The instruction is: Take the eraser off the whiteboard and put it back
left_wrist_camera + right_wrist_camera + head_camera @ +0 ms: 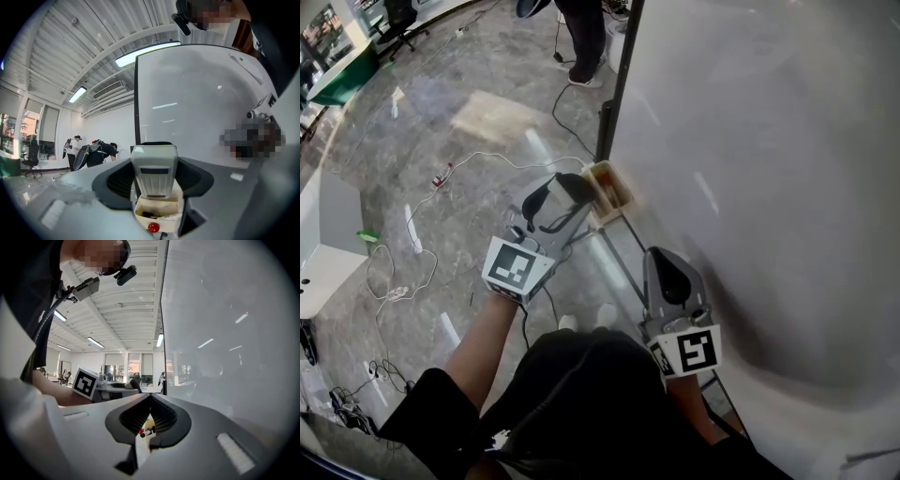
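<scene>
My left gripper (pixel 569 191) is shut on the eraser (pixel 154 171), a pale grey and white block with a ribbed face, held upright between both jaws. It hangs just above the small wooden tray (pixel 141 214) fixed at the lower left corner of the whiteboard (pixel 750 141). The tray (pixel 614 194) holds markers and a red cap. My right gripper (pixel 669 274) hangs level beside the board, nearer to me, jaws shut and empty. In the right gripper view its tips (pixel 150 398) meet, with the tray seen through the gap below.
The whiteboard's black post (pixel 619 84) rises beside the tray. Cables (pixel 422 216) trail over the grey floor, and a white cabinet (pixel 323 248) stands at left. A person's legs (pixel 581 42) are at the far end. Other people (pixel 93 152) stand in the distance.
</scene>
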Tool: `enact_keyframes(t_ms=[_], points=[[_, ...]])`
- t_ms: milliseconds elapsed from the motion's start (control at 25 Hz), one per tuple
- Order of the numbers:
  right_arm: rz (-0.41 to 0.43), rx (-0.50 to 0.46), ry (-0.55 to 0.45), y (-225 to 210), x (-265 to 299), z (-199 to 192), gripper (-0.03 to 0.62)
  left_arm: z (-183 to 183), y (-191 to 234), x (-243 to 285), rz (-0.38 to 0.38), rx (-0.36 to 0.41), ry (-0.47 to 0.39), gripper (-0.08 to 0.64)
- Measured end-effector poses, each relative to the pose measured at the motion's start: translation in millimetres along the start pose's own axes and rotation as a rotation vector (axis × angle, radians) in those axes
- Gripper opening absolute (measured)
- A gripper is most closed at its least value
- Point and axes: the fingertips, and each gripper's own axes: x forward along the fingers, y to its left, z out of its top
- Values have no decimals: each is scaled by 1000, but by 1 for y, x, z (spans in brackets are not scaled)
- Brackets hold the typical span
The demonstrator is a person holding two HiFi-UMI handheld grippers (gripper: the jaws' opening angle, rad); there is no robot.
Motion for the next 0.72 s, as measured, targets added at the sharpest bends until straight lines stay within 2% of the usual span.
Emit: enact_keyframes(t_ms=[360, 720], points=[[-8, -6, 10, -2, -3, 1, 9, -9, -5, 23, -43, 23, 19, 276], [-33, -8, 25, -7, -7, -3, 9, -32, -7, 45, -70, 9, 48, 276]])
